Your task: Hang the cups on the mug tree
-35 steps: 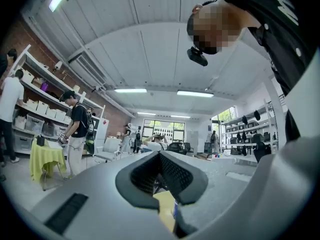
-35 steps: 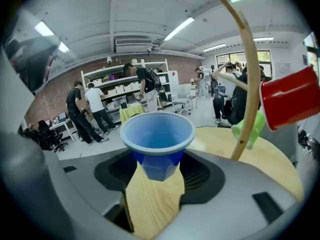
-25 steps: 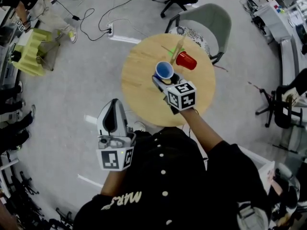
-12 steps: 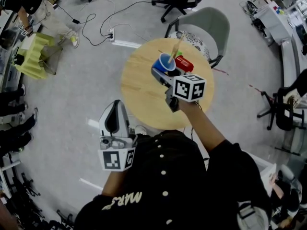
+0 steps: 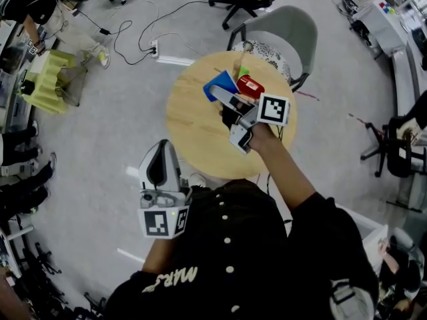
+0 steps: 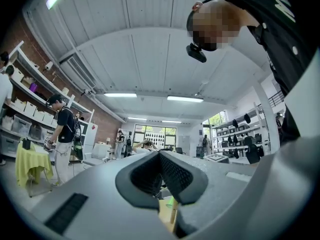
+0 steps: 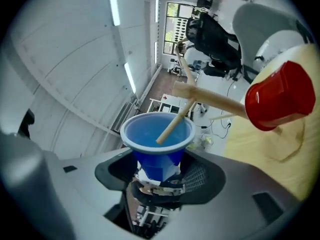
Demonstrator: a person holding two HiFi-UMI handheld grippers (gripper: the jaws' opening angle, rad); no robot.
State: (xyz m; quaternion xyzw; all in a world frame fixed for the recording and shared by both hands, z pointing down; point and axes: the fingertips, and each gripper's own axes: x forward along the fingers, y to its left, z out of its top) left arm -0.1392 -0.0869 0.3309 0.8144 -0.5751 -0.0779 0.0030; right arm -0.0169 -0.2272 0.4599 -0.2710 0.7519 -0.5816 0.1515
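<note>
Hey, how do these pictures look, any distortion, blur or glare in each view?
Head view: strong fisheye bend toward the edges, even light, the table sharp. Left gripper view: dark rounded corners, bright ceiling lights without heavy glare, a mosaic patch over a face. Right gripper view: the same dark corners and curved lines; the blue cup and the red cup are both sharp.

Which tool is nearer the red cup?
Right. The right tool, gripping the blue cup, is beside the red cup; the left tool hangs well off the table.
</note>
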